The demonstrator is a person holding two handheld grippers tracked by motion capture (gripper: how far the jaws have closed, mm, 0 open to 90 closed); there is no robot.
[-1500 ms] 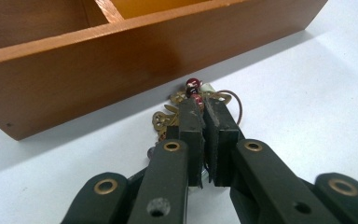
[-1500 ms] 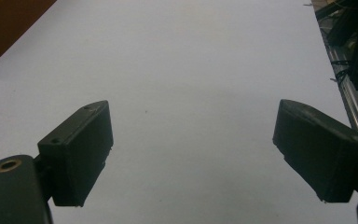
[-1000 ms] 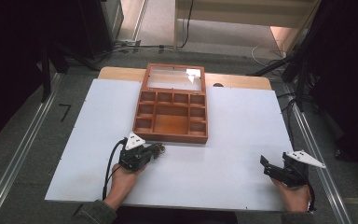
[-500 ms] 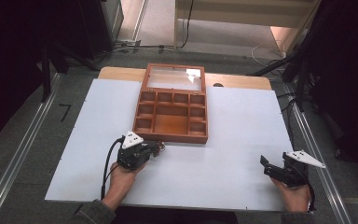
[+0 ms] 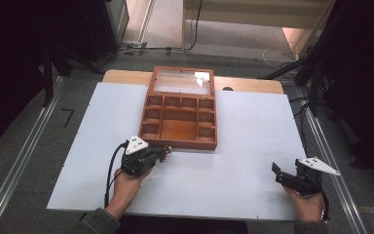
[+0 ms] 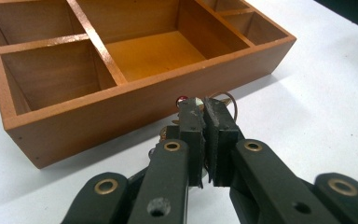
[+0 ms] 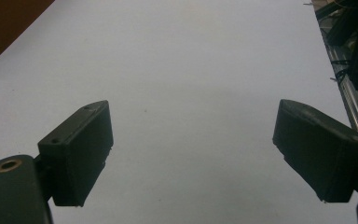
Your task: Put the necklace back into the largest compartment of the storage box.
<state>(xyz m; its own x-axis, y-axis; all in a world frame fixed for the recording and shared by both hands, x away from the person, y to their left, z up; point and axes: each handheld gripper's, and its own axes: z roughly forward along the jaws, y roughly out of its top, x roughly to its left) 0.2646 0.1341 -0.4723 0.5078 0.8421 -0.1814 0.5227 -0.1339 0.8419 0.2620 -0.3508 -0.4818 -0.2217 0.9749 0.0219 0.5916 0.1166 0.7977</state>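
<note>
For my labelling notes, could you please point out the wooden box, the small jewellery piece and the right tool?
wooden box (image 5: 178, 144), high view, front wall.
jewellery piece (image 6: 229, 99), left gripper view, wire loop.
right tool (image 7: 191, 158), right gripper view, between its tips.

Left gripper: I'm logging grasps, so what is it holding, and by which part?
The left gripper is shut on a small wire-looped trinket, pinched at its near end; which part exactly cannot be told.

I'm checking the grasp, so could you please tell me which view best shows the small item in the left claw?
The left gripper view: the left claw is shut on a small wire-ringed trinket, close up before the wooden box. In the high view it is a tiny glint at the claw's tip.
</note>
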